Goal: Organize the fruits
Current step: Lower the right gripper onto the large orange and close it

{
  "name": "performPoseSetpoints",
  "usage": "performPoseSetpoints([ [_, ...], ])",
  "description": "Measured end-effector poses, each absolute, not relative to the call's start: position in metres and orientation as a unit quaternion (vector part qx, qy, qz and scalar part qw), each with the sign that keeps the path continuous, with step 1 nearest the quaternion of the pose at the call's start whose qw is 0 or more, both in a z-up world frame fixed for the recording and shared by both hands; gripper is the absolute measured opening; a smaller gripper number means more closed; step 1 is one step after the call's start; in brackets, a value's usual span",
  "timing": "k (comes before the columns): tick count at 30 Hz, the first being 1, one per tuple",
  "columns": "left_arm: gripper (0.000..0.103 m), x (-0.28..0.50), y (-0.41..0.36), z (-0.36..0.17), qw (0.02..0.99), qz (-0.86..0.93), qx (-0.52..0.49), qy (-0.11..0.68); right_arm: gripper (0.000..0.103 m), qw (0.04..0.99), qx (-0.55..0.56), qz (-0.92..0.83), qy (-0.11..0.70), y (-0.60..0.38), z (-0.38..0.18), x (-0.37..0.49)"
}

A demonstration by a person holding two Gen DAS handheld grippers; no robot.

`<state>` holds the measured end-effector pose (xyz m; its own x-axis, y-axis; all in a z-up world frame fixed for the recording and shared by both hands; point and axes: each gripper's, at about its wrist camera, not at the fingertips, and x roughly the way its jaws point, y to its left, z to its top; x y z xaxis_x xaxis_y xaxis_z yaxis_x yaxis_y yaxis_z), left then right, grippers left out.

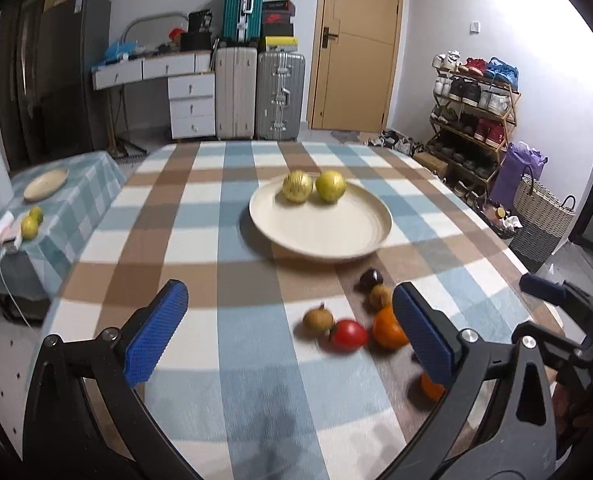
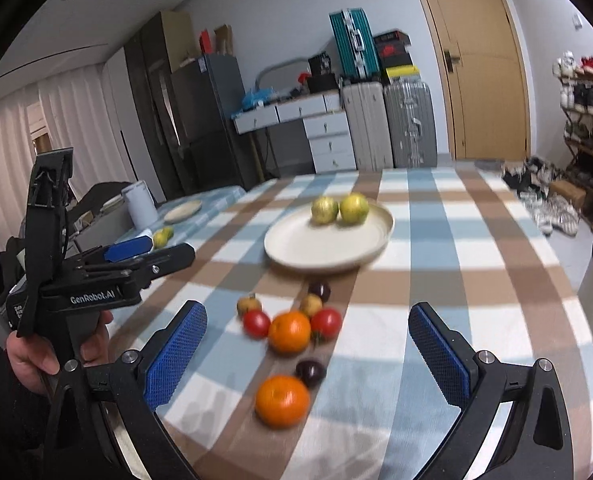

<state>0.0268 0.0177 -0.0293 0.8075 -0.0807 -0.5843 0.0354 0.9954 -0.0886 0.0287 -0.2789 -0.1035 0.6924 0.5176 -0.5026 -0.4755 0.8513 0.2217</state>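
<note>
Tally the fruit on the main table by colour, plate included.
Yellow-green, on the plate: 2
Orange: 2
Red: 2
Dark purple: 2
Brownish-tan: 2
Total: 10

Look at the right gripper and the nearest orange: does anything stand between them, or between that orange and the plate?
Nothing stands between the open right gripper and the nearest orange. Toward the plate, though, a dark plum, a second orange and two tomatoes lie on the cloth between.
</note>
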Motion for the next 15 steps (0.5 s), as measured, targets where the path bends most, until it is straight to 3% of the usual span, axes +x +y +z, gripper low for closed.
performPoseSetpoints([
  [15,0.102,0.019,0.020,-0.074,0.937,-0.034,-0.047,0.344,0.103,0.884,0.023,0.299,0.358,-0.261,-0.159,0.017],
])
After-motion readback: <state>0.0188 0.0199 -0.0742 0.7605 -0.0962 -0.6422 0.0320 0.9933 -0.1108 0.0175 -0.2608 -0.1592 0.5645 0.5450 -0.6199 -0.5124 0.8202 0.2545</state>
